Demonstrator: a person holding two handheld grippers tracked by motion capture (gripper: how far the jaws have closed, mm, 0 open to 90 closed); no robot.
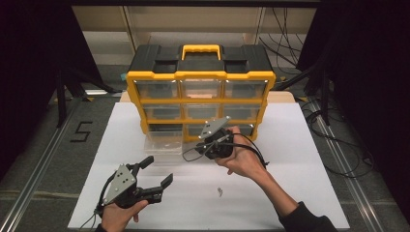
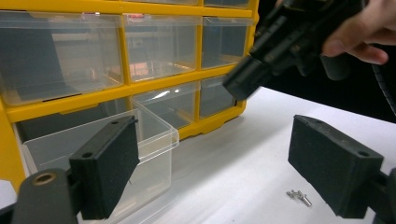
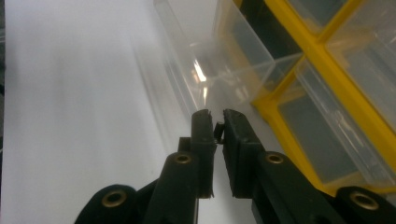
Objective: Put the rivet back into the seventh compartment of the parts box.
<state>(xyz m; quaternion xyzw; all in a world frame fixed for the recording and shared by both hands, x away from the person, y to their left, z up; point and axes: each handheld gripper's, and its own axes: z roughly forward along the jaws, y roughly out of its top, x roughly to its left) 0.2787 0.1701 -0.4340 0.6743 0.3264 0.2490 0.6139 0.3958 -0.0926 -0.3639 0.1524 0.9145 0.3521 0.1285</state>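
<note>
From the high view, a yellow and black organizer (image 1: 200, 92) stands at the far middle of the white table (image 1: 300, 193), and its bottom-left clear drawer (image 1: 163, 141) is pulled out toward the person. The right gripper (image 1: 189, 153) hangs just right of that drawer, tips aimed left at it, probably to drop something in. The left gripper (image 1: 157, 171) rests near the left front edge with its jaws spread and nothing between them, seemingly waiting. A few small screws (image 1: 220, 192) lie loose on the table between the two hands

In the left gripper view, the released pads (image 2: 109, 163) frame the open drawer (image 2: 154, 135), the screws (image 2: 299, 196) near right, and the right gripper (image 2: 261, 70) above

In the right gripper view, the jaws are clenched on a small dark piece (image 3: 217, 129), likely a screw, held at the very tips so it can fall cleanly into the drawer (image 3: 205, 70) just ahead
</note>
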